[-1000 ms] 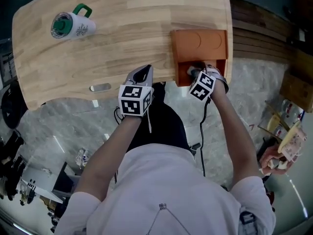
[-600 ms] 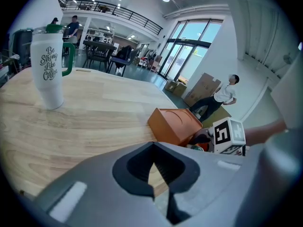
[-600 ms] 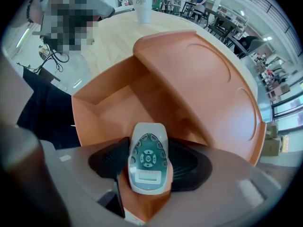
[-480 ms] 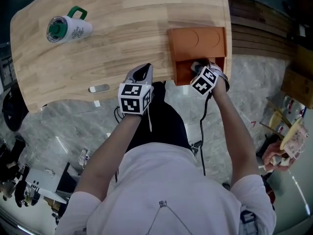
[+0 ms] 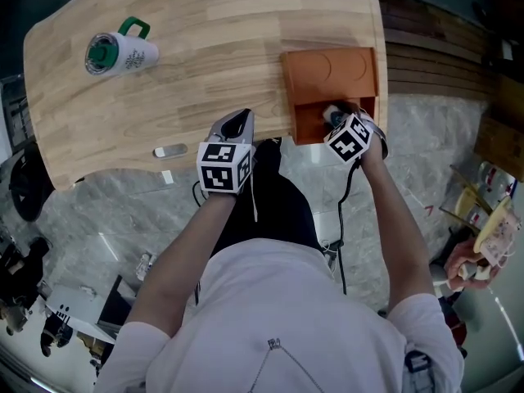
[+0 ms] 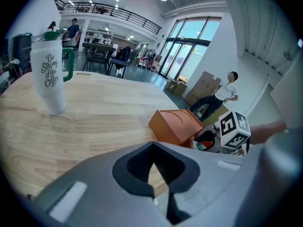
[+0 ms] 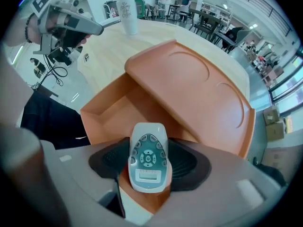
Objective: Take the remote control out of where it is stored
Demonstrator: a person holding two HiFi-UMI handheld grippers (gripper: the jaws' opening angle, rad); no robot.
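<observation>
Remote control (image 7: 147,161) gripped over the open drawer of the orange box

The remote control, white with a grey-green button field and a small display, was between the jaws of the right gripper (image 7: 148,150). The jaws stood wide, had just been closing a little, and both dark pads pressed on its long sides. It was held face up, just above the front edge of the open drawer (image 7: 118,112) of the orange box (image 7: 189,93). The box lay at the near right corner of the wooden table (image 5: 205,39), and the drawer reached out over the table edge. The left gripper (image 6: 151,145) was at the near table edge, to the left of the box, with its jaw tips together and nothing between them. A white mug with green lid (image 5: 119,53) stood far at the left of the table.
</observation>
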